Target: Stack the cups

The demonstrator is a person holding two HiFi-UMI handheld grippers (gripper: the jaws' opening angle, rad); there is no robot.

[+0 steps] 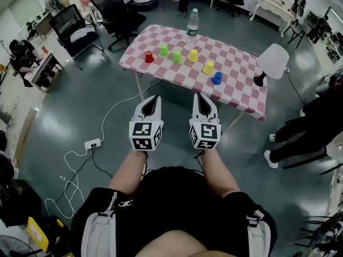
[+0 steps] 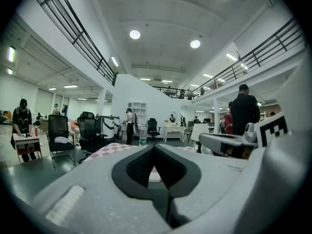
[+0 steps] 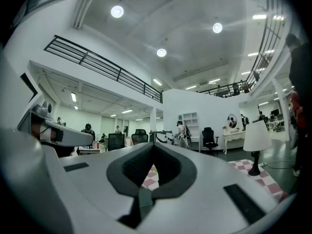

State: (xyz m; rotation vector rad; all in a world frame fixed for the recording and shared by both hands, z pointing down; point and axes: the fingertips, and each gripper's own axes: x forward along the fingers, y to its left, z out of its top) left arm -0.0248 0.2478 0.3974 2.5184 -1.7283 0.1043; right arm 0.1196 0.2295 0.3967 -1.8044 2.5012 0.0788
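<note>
Looking down, I had the left gripper (image 1: 151,103) and right gripper (image 1: 202,99) side by side, roughly level, forearms stretched forward. Both pairs of chunky white jaws were pressed together on nothing, dark ribbed pads meeting. Well beyond them sat the table (image 1: 242,92) in pink-and-white checked cloth. Small plastic cups were strung out separately on it: red cup (image 1: 149,57), green cup (image 1: 164,50), lime cup (image 1: 177,57), yellow cup (image 1: 193,55), second yellow cup (image 1: 208,67), blue cup (image 1: 216,78). A clear bottle (image 1: 193,21) stood at the far edge.

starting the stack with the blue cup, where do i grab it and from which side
Likely across its side wall, level from the near edge of the table: the blue cup stands near that edge, apart from the yellow cup beside it.
</note>
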